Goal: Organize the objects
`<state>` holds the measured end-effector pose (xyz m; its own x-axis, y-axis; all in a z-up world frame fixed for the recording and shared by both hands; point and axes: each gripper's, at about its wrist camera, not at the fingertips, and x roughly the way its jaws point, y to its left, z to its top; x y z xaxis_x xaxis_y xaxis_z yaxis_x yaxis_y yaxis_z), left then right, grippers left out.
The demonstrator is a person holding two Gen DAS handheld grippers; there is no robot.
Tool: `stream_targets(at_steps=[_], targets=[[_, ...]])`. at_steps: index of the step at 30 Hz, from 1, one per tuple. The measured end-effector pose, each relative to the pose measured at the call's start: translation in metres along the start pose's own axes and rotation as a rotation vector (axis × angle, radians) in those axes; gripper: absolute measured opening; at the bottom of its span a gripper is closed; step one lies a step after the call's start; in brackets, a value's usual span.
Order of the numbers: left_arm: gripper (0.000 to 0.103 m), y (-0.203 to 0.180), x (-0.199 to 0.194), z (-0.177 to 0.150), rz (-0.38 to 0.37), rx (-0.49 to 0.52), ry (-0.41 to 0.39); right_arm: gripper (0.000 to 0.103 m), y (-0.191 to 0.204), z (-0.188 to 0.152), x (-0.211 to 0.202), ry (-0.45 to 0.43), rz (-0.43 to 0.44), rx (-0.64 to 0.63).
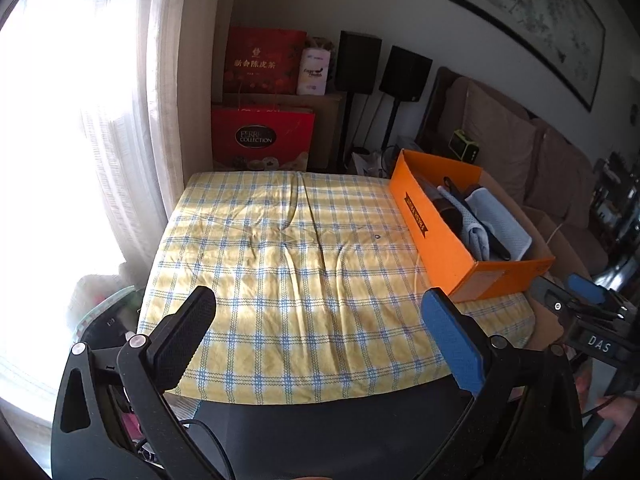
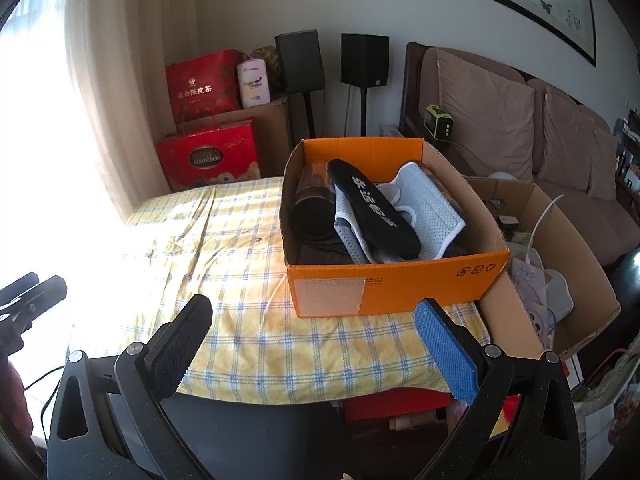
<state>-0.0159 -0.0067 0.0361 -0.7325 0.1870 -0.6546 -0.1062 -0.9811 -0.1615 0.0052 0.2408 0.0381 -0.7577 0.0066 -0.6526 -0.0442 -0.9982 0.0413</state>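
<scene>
Orange box [image 2: 396,284] is sitting at the right edge of the checked tablecloth [image 1: 280,264], its long axis running away from the grippers, leaving broad bare cloth leftward toward the curtain [image 1: 160,80]. Left gripper [image 1: 320,332] and right gripper [image 2: 314,332] are hovering spread wide, holding nothing.

Both wrist cameras are looking down from the near edge across the yellow checked cloth-covered surface [image 1: 288,248]. The left is facing its middle, the right sitting closer to the open orange cardboard box [image 2: 400,284]; both are sharing box, cloth and probably the same back wall.
</scene>
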Motion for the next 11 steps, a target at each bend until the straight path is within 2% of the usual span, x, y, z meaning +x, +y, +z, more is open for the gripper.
stream_targets(at_steps=[6, 11], targets=[[0.103, -0.0023, -0.002, 0.0007, 0.008, 0.011, -0.009, 0.102, -0.0002, -0.0002, -0.0025, -0.002, 0.005, 0.006], [0.103, -0.0049, -0.0024, -0.0017, 0.043, 0.03, -0.018, 0.102, -0.002, -0.0002, -0.002, 0.002, 0.004, 0.014]])
